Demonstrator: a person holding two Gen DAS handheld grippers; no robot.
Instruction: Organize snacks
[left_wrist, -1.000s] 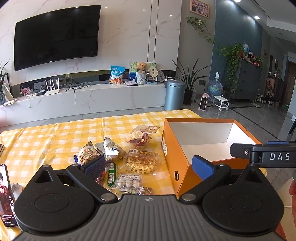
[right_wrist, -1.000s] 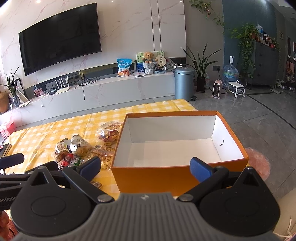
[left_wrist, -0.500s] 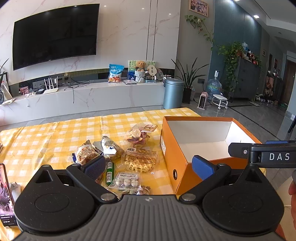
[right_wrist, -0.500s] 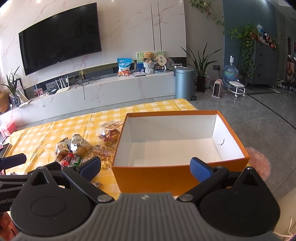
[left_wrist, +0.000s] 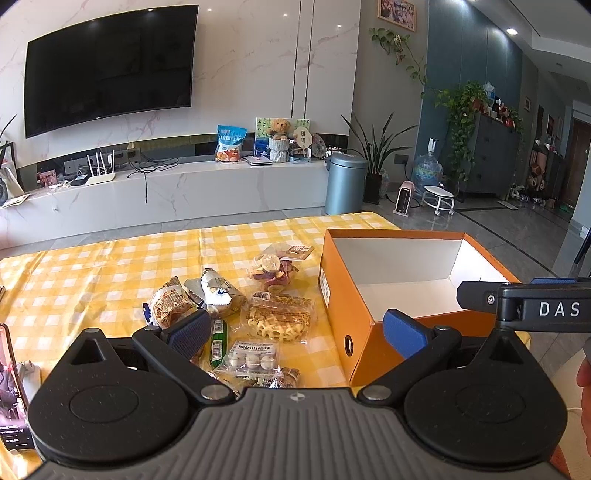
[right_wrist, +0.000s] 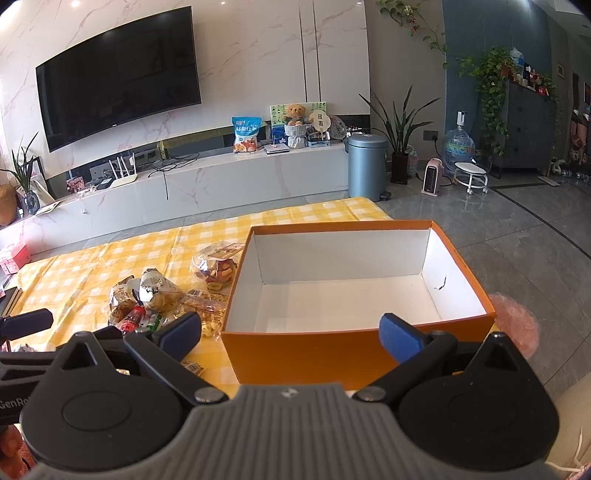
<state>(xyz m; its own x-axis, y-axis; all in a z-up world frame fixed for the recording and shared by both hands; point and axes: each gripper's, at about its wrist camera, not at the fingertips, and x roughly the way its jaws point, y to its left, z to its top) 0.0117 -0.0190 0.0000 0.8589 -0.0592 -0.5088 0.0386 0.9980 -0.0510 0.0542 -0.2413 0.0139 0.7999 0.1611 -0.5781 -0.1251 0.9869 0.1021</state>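
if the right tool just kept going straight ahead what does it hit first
Probably the near wall of the orange box. The right tool is open and empty, aimed at that wall, with nothing visible between them. Depth is hard to judge through the fisheye, so it might instead clear the rim and pass over the empty white interior.

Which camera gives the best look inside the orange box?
The right wrist view: the box lies straight ahead, its whole white floor and all four walls open to view. In the left wrist view the box sits off to the side, and the other hand-held gripper covers part of it.
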